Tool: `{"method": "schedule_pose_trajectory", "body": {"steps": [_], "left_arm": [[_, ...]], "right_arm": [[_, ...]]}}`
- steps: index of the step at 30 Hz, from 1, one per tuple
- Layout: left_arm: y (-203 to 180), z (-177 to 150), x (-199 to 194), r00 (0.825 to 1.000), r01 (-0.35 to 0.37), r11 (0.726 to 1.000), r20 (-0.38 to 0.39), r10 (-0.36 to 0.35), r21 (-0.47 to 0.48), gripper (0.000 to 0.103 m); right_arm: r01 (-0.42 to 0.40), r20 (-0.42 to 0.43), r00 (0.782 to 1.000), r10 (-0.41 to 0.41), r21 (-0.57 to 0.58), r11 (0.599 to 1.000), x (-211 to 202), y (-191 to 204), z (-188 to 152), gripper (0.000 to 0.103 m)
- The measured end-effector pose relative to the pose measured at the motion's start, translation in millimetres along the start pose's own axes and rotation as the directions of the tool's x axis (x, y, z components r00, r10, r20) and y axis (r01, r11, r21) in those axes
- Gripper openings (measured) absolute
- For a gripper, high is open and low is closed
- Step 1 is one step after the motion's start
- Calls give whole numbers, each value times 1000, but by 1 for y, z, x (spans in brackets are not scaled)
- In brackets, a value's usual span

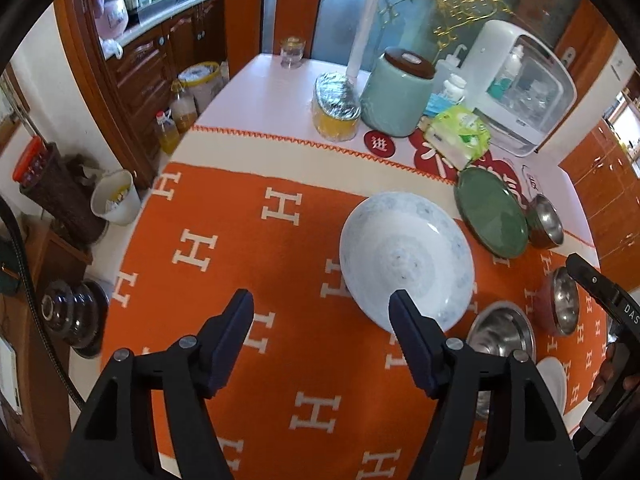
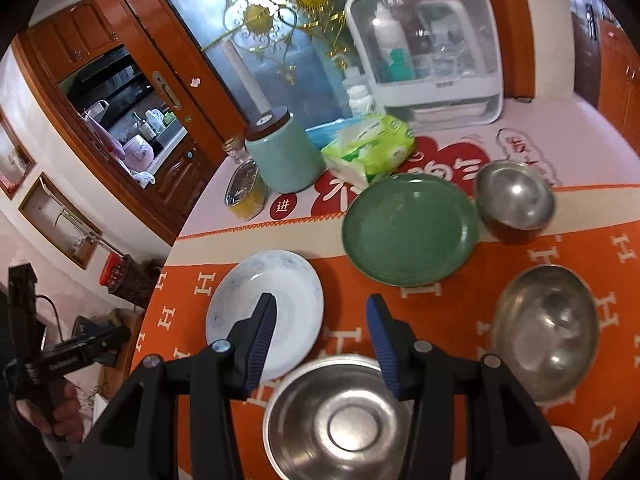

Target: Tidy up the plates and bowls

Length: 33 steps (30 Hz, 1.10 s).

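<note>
White patterned plate [image 1: 406, 258]: flat on the orange H-print cloth [image 1: 240, 264], round, no long axis. Beyond it, green plate [image 1: 492, 212]; nearer, steel bowl [image 2: 338, 420]. Left gripper [image 1: 322, 300]: jaws apart, empty, its right finger over the plate's near rim, probably nearer. Right gripper [image 2: 320, 304]: part-open, empty, above the steel bowl.

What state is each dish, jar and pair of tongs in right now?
Left tongs: open, empty.
Right tongs: open, empty.
White plate: upright, empty, lying alone on the cloth.
Green plate: upright, empty.
Three steel bowls: upright, unstacked.
Celadon jar: lid on.
Tissue pack: open, a tissue sticking out.
</note>
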<state>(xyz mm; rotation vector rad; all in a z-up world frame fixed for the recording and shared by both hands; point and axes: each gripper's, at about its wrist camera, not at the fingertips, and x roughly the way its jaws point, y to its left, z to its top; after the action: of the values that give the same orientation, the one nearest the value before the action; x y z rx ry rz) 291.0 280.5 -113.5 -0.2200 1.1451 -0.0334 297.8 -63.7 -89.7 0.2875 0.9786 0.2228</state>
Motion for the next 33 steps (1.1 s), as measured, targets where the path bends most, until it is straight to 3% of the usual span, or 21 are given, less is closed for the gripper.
{"method": "schedule_pose_trajectory", "body": {"steps": [9,16,21,29,33], "left_arm": [[15,13,55,996,63,996,-66,-67,-66,69],[14,13,96,986,140,988,-85,-146,-70,69],[9,12,123,974,179,981,-129,-188,-75,69],[0,11,151,962,172,982,-202,-185,-78,69],[-6,14,155,963,166,985,-206,-174,-53,69]], "right_arm": [[-68,-140,987,80,92,993,65,-17,4,47],[-166,-226,954,200,160,973,108,-30,-1,48],[-232,-281,918,278,187,955,133,-33,-5,47],[-287,-353,870,344,205,936,157,-35,-11,47],[-309,-352,859,371,219,925,163,-36,-14,47]]}}
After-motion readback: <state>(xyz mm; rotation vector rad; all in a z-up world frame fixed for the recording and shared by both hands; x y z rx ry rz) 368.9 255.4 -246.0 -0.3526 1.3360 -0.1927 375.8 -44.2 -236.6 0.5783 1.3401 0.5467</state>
